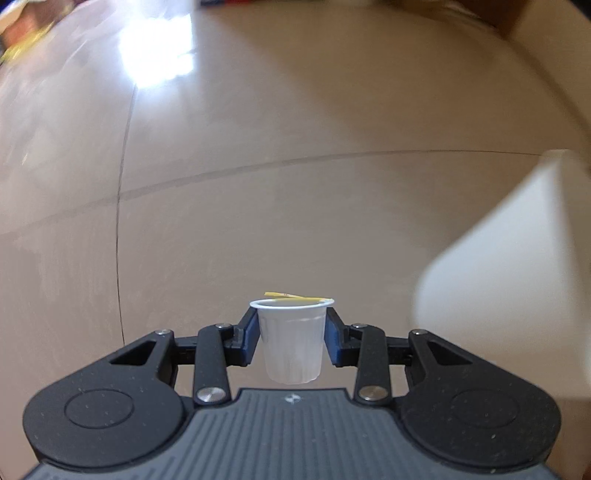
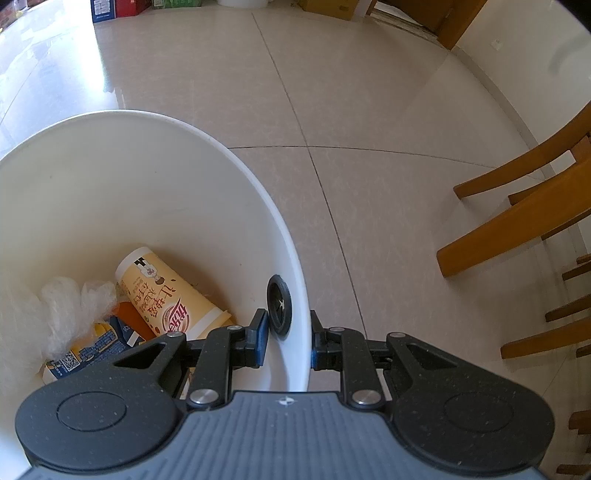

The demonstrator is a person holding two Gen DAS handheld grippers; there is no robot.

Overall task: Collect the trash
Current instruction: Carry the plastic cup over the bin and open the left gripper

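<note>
My left gripper (image 1: 291, 336) is shut on a small white plastic cup (image 1: 291, 347), held upright above the tiled floor, with a yellow scrap (image 1: 295, 295) sticking out past its rim. My right gripper (image 2: 286, 341) is shut on the wall of a white bucket (image 2: 207, 206), one blue pad inside and one outside, next to a black handle fitting (image 2: 279, 302). In the bucket lie a yellow paper drink cup (image 2: 166, 295), crumpled clear plastic (image 2: 70, 310) and a blue and yellow carton (image 2: 92, 350). A blurred white shape at the right of the left wrist view may be the bucket (image 1: 517, 266).
Beige floor tiles (image 2: 369, 110) with thin grout lines fill both views. Wooden chair legs (image 2: 517, 221) stand at the right of the right wrist view. Boxes (image 2: 122, 7) line the far edge of the floor.
</note>
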